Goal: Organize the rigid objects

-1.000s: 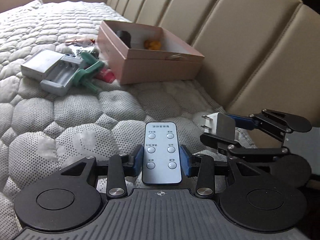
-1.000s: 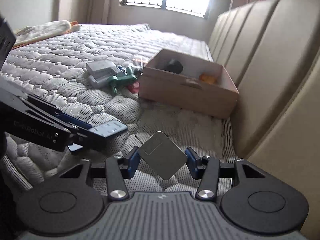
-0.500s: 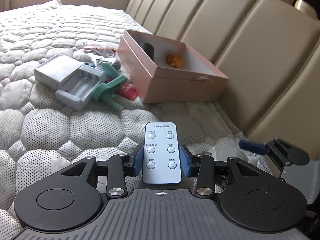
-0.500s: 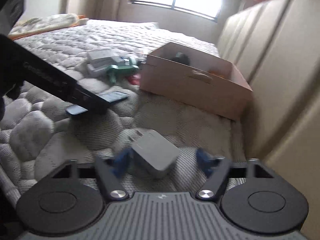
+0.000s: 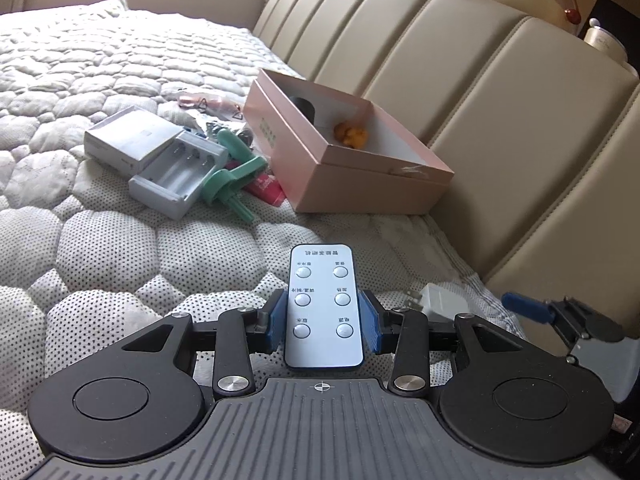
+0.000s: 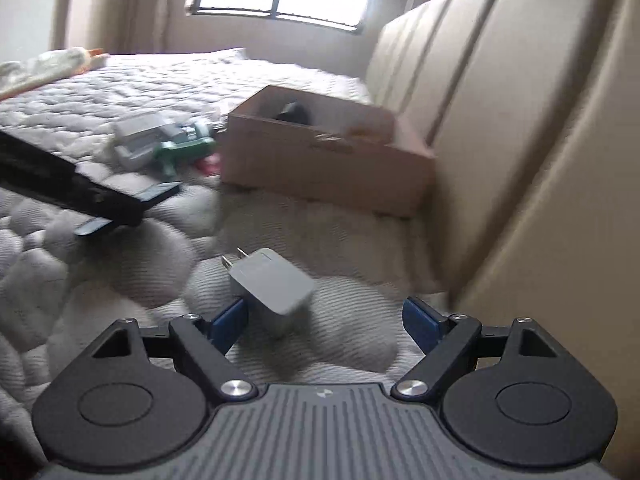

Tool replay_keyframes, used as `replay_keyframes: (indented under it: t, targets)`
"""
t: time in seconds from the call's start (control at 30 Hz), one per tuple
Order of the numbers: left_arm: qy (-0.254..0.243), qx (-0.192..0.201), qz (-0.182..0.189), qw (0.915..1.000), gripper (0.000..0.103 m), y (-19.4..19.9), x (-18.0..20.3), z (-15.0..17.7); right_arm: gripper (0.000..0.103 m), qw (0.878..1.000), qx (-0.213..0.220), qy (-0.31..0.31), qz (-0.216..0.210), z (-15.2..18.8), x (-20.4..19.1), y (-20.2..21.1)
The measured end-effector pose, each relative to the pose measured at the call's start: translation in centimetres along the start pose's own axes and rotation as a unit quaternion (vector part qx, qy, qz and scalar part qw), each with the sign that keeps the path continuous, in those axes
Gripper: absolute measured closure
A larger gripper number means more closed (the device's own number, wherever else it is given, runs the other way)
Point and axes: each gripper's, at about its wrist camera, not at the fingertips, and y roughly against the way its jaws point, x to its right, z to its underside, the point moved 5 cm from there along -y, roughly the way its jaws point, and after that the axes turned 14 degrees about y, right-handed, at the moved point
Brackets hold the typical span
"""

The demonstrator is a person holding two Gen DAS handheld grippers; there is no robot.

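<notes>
My left gripper [image 5: 323, 321] is shut on a white remote control [image 5: 324, 305], whose button face points up above the quilted mattress. My right gripper [image 6: 326, 322] stands open. A white plug adapter [image 6: 271, 289] lies on the mattress between its jaws, leaning against the left blue pad [image 6: 228, 321] and well apart from the right one. In the left wrist view the adapter [image 5: 440, 303] lies just right of my left gripper. An open pink box [image 5: 344, 148] sits ahead by the padded headboard, with a black object [image 5: 303, 106] and an orange thing [image 5: 351, 134] inside.
Left of the box lie a white carton [image 5: 128, 142], a grey battery charger [image 5: 180, 172], a green clip-like tool [image 5: 232, 178] and a red tube [image 5: 266, 187]. The beige padded headboard [image 5: 500, 120] runs along the right. A pillow [image 5: 64, 12] lies far back.
My right gripper opened and let go of the plug adapter, which dropped onto the mattress. My left gripper kept the remote and shifted, bringing the pink box more into the middle of its view.
</notes>
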Motion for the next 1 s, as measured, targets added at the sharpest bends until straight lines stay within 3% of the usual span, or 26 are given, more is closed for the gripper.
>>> replay_keyframes:
  t: [0.17, 0.3, 0.4, 0.63, 0.83, 0.93, 1.0]
  targets:
    - [0.001, 0.0, 0.001, 1.0, 0.06, 0.3, 0.0, 0.1, 0.017, 0.998, -0.016, -0.044, -0.051, 1.2, -1.0, -0.3]
    - [0.006, 0.001, -0.001, 1.0, 0.06, 0.5, -0.2, 0.2, 0.001, 0.995, -0.019, -0.092, -0.04, 2.0, -0.7, -0.8]
    - [0.007, 0.0, -0.003, 1.0, 0.06, 0.4, -0.2, 0.2, 0.0, 0.988, -0.031, -0.135, -0.063, 2.3, 0.2, -1.3]
    - [0.005, 0.003, -0.012, 0.9999, 0.06, 0.4, -0.4, 0.3, 0.0, 0.994, -0.03, -0.093, -0.054, 2.3, -0.6, -1.3]
    - [0.001, 0.001, -0.014, 0.9999, 0.06, 0.4, -0.4, 0.4, 0.0, 0.993, -0.022, -0.091, -0.066, 2.0, -0.4, -0.7]
    - [-0.004, 0.001, -0.016, 0.9999, 0.06, 0.3, -0.3, 0.6, 0.001, 0.993, 0.003, -0.093, -0.068, 1.5, -0.4, 0.3]
    - [-0.008, 0.002, -0.017, 0.9998, 0.06, 0.3, -0.2, 0.6, 0.007, 0.992, 0.008, -0.105, -0.062, 0.8, -0.3, 0.2]
